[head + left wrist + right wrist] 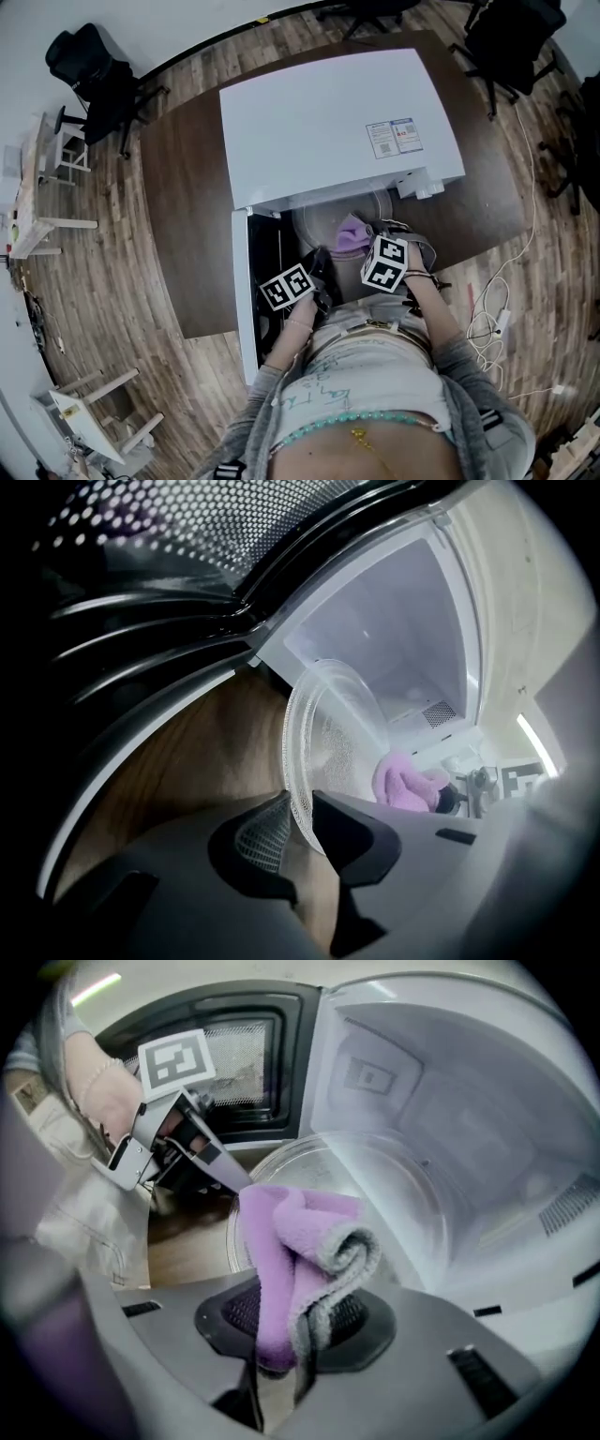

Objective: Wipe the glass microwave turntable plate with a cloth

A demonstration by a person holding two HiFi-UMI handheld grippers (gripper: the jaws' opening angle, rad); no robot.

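Writing: only a sticker (394, 137) on top of the microwave (337, 122), right of centre. It has blue and white panels and the print is too small to read. Both gripper cubes carry black-and-white square codes, no text.

Materials, left to right:
- table (187, 234): dark brown wood, flat.
- door (246, 281): swung open at the microwave's left. White edge, black inner frame, perforated metal mesh window (187, 536).
- plate (319, 217): clear glass disc with a raised rim and a fine dimpled texture near the edge (328, 724). It sits at the open mouth of the cavity, and its near part sticks out past the white front edge.
- cloth (352, 234): purple terry, fuzzy, with a grey hem, folded into a loose roll. It hangs over the plate, right of centre.
- cavity: smooth white walls with a vent grille at the side.

Jaws:
- left gripper (321, 267): jaws partly closed, pinching the plate's near rim. The glass edge runs between the two black ribbed pads (253, 836).
- right gripper (367, 246): jaws nearly together, clamped on the cloth's lower fold (300, 1260). The rest of the roll stands up above the pads. The right gripper view shows the left gripper's tips (225, 1180) at the plate's left rim.
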